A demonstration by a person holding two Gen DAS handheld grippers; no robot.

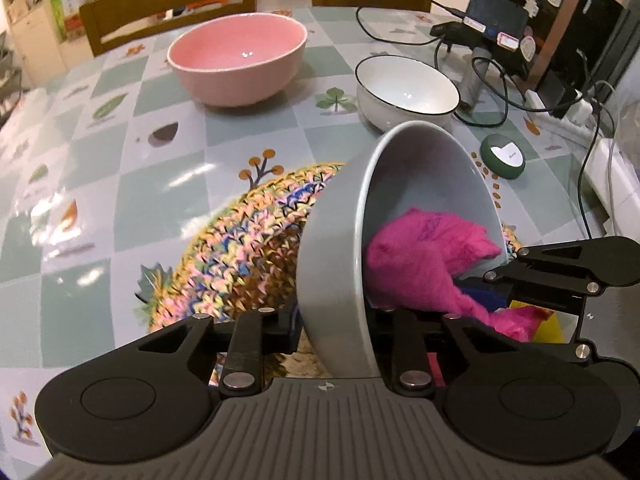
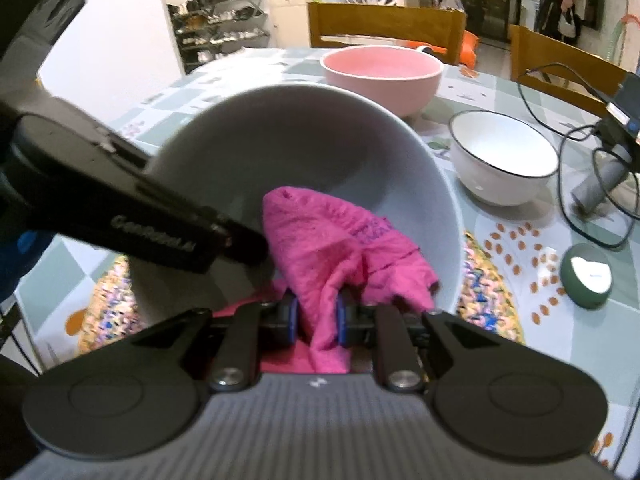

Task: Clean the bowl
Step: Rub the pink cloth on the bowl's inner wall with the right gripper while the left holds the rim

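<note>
Gripping the grey bowl (image 1: 340,248) by its near rim, the left gripper (image 1: 336,330) pinches the wall between its fingers, one inside, one outside. Bowl tipped on edge, mouth turned toward the right gripper (image 2: 316,320), above a multicoloured woven mat (image 1: 248,236) on the checked tablecloth (image 1: 100,152).

Right gripper fingers pressed together on a pink cloth (image 2: 336,248); the cloth's bunched end lies against the bowl's inner wall.

From the left wrist view: pink bowl (image 1: 238,60) at 11 o'clock of the grey bowl, white bowl (image 1: 406,94) with dark rim at 1 o'clock, just behind it. Small green round device (image 1: 503,156) at 2 o'clock, cables (image 1: 492,92) beyond.
</note>
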